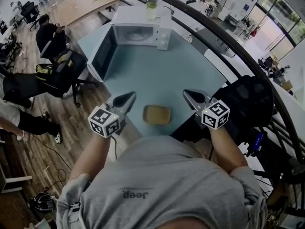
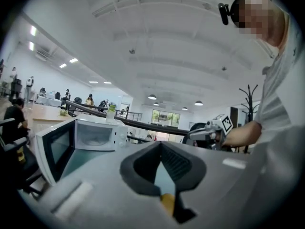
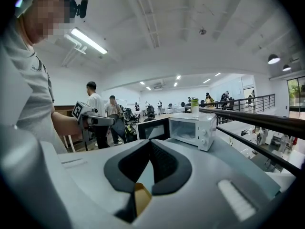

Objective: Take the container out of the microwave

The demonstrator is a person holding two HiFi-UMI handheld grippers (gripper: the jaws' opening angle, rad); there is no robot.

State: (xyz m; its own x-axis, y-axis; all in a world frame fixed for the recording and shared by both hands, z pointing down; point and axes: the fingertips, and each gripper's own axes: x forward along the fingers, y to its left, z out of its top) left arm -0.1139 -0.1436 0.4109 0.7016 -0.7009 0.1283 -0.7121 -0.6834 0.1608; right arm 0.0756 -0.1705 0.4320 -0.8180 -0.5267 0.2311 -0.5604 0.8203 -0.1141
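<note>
So the container [image 1: 157, 114] is sitting out on the counter [image 1: 143, 80], close to the near edge, right in front of the person and between the two claws. It touches neither one. There's a wide bare stretch of counter between it and the microwave [image 1: 143, 32] at the far end. The microwave door [image 1: 102, 51] hangs open to the left, sticking out past the counter's left edge.

The container is a shallow rounded rectangle, long axis running left to right, open side up. It's tan-brown all over (can't tell if anything's inside).

The left claw [image 1: 128, 97] has its jaws closed together at the tips, nothing in them. Same story for the right claw [image 1: 188, 93], pinched together and empty. Both point toward the far end.

A bottle [image 1: 151, 4] stands on top of the microwave, and a dark railing [image 1: 228, 42] curves along the counter's right side.
</note>
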